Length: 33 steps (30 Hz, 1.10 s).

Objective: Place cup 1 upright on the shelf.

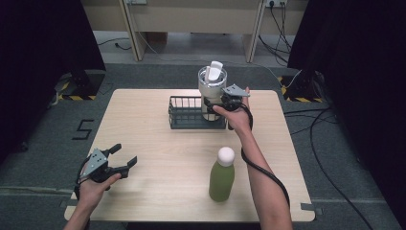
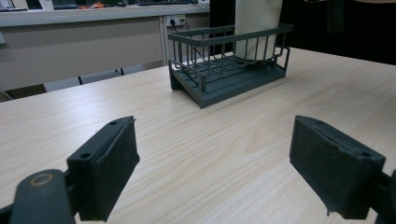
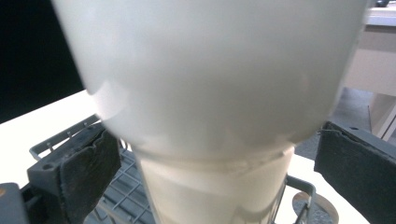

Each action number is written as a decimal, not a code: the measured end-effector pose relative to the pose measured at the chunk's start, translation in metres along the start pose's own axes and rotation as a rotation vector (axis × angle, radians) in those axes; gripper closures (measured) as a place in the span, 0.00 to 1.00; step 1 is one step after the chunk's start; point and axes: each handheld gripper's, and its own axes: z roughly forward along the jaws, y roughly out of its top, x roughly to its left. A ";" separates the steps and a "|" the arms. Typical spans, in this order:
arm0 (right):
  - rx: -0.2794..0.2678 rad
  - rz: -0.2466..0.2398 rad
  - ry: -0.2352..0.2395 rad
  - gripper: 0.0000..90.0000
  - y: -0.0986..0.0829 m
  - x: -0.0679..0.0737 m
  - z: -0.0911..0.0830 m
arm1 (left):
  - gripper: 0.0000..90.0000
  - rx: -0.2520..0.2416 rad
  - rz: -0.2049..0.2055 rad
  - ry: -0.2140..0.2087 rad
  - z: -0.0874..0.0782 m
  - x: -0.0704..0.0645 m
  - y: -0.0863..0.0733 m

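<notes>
Cream-white tumbler (image 1: 211,86) stands upright in the right end of the dark wire basket (image 1: 184,114) at the far middle of the bench (image 1: 158,143), its lid tab sticking up. My right gripper (image 1: 214,104) is at the tumbler's lower body; in the right gripper view the jaws stand wide to either side of the cup's narrow base (image 3: 215,186), with a gap on both sides, so it is open and holds nothing. My left gripper (image 1: 123,158) rests at the near left of the bench, well apart from everything, jaws spread wide and empty, looking across bare wood toward the basket (image 2: 229,65). A green bottle (image 1: 222,177) with a white round cap stands near the front, just beside my right forearm. Risks, as I judge them: the tumbler is top-heavy and tapered, so closing on the narrow base could let it tilt or slide in the pads; a grasp higher up may be wider than the jaws allow. The basket rails sit close to the jaws, and a jaw catching a wire would drag the basket along with the cup. Pulling my right arm back carelessly could knock the green bottle over. Hard to make out: the tumbler is blurred and cut off at the top in the right gripper view, I cannot tell whether the pads touch the basket wires, and the tumbler's foot inside the basket is hidden by my hand in the high view. Whether it holds any liquid is not visible.
</notes>
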 end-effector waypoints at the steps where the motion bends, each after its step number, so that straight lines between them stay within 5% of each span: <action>1: 0.001 -0.003 -0.001 0.01 -0.001 0.000 -0.002 | 0.16 -0.001 -0.001 0.000 0.000 0.000 0.000; 33: -0.027 0.022 -0.034 0.04 -0.016 -0.007 -0.052 | 0.16 -0.007 0.009 -0.001 0.000 -0.003 0.002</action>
